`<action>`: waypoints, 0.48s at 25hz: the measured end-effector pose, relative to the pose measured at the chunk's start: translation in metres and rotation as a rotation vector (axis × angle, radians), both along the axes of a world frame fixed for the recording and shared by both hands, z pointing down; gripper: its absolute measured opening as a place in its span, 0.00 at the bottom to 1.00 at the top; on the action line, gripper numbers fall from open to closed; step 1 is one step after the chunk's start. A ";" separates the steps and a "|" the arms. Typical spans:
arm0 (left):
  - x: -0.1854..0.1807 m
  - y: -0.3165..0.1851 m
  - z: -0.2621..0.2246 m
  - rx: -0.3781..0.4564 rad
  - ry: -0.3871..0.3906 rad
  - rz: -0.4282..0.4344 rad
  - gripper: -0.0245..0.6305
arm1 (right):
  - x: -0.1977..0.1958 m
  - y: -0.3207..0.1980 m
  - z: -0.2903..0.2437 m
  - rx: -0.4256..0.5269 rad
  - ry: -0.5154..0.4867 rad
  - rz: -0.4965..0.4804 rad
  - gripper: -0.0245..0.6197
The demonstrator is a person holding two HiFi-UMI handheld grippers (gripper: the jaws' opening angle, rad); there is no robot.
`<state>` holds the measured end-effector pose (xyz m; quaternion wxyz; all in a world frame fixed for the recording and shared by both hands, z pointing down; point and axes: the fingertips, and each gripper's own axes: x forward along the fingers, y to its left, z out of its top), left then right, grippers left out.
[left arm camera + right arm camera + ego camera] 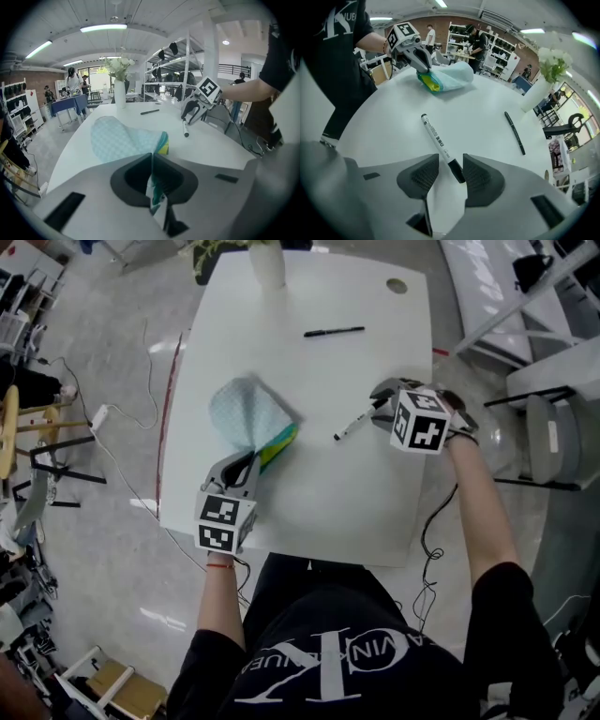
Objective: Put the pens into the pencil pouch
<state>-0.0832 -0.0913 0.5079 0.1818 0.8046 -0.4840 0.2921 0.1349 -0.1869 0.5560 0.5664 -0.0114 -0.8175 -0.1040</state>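
Observation:
A light blue pencil pouch [246, 412] with a yellow and green mouth lies on the white table [356, 507]. My left gripper [246, 465] is shut on the pouch's near edge [157, 185]. A white marker [352, 426] with a black cap lies to the right of the pouch. My right gripper [380, 409] points down over it, open, with the marker's black end [456, 171] between the jaws and the pads not pressing it. A black pen [334, 331] lies farther back on the table. The right gripper view also shows the pouch [447, 77] and the left gripper [419, 58].
A white vase [267, 263] with flowers stands at the table's far edge. A round cable hole [397, 285] sits at the far right corner. Cables run over the floor on the left, and a chair [548, 442] stands to the right.

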 end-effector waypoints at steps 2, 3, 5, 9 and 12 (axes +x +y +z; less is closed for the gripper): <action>-0.001 0.001 -0.001 0.002 0.004 0.000 0.06 | 0.001 -0.001 0.002 -0.057 0.001 0.030 0.25; -0.002 0.001 -0.001 0.004 0.007 -0.002 0.06 | 0.001 -0.002 0.002 -0.072 -0.003 0.046 0.23; -0.004 -0.001 -0.003 0.007 0.018 -0.007 0.06 | 0.001 0.000 0.002 -0.086 -0.012 0.074 0.22; -0.007 -0.003 -0.003 0.006 0.043 0.001 0.06 | 0.006 0.019 0.008 -0.132 0.027 0.111 0.19; -0.008 -0.004 -0.004 0.004 0.046 0.018 0.06 | 0.007 0.028 0.014 -0.137 0.033 0.144 0.15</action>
